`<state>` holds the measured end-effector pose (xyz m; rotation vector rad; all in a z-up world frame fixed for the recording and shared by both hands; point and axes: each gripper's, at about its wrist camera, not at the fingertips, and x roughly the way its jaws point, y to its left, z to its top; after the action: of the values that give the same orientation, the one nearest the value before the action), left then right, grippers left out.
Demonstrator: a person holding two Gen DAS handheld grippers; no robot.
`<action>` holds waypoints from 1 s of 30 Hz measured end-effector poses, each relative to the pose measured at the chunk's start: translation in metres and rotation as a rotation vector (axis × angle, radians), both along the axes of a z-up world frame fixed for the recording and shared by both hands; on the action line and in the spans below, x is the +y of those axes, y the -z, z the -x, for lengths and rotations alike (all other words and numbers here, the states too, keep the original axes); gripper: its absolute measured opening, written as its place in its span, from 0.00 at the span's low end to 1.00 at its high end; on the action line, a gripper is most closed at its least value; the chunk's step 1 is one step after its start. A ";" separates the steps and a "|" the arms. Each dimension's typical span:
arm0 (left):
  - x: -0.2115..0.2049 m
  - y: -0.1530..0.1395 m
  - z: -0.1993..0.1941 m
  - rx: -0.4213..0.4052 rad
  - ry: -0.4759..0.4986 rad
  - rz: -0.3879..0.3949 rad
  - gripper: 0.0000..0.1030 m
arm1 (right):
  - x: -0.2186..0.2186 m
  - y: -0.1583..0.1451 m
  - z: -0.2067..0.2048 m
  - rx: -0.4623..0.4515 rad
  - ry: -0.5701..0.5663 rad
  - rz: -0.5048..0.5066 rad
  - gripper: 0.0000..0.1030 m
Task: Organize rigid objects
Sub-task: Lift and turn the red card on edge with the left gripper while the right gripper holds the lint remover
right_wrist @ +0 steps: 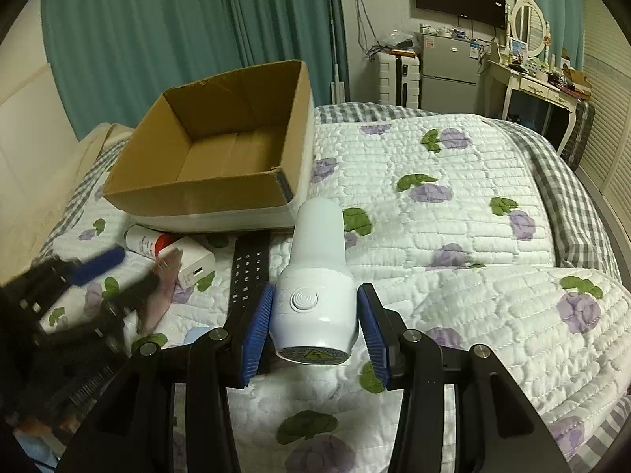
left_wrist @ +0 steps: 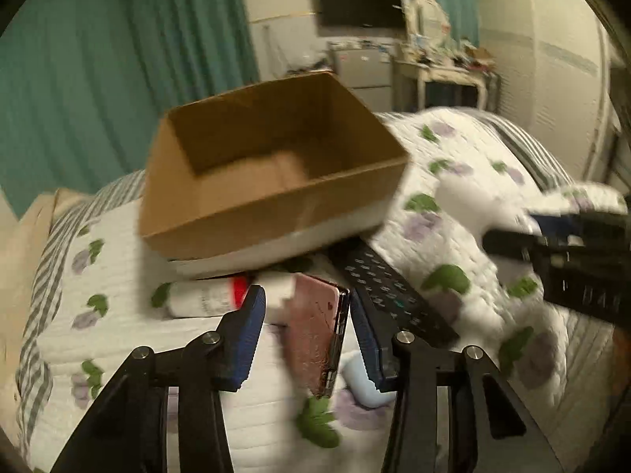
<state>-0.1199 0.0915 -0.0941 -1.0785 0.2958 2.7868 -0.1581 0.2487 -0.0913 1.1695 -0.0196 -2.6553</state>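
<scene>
So, both hands angle their claws down at the bed. The right gripper (right_wrist: 317, 287) sits low over the floral quilt (right_wrist: 453, 213), and its blue pads are clamped on the fat base of a white handheld appliance (right_wrist: 315, 276). The round button faces up, the warning-label end is nearest the camera, and the narrow end points far, toward the box. It sits right of the remote.

The left gripper (left_wrist: 305, 293) is tilted down over the clutter just in front of the box, and it's really blurry. A pink phone-like thing with a hinged edge (left_wrist: 315, 335) stands on its edge between the fingers, up against the right pad with a sliver of gap at the left one. Honestly, I can't tell whether it's actually pinched or just sitting in a narrow gap.

The count:
- one open cardboard box (right_wrist: 197, 193), on the far left of the bed, and nothing visible inside
- one black remote control (right_wrist: 248, 272), lying near the box's front edge
- one white tube with a red band (right_wrist: 144, 242), left of the remote
- one white power bank (right_wrist: 195, 266), touching the tube
- one pale blue object (left_wrist: 361, 384), half hidden near the left claw
- one pink thing and one white appliance, as above
</scene>
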 end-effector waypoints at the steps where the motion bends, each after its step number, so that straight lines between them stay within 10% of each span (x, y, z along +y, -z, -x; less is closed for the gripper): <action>1: -0.008 0.001 0.003 -0.019 -0.006 -0.031 0.44 | -0.005 0.001 0.000 -0.003 -0.014 0.006 0.43; 11: -0.036 0.023 0.019 -0.107 -0.067 -0.160 0.43 | -0.066 0.031 0.015 -0.082 -0.219 0.082 0.43; 24: -0.032 0.031 0.043 -0.171 0.046 -0.208 0.43 | -0.062 0.040 0.020 -0.117 -0.209 0.098 0.43; 30: -0.008 0.031 0.047 -0.157 0.118 -0.117 0.11 | -0.054 0.034 0.017 -0.094 -0.175 0.079 0.43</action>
<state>-0.1670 0.0833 -0.1248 -1.2013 0.1696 2.5635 -0.1748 0.1944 -0.1252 1.2110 -0.0365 -2.4244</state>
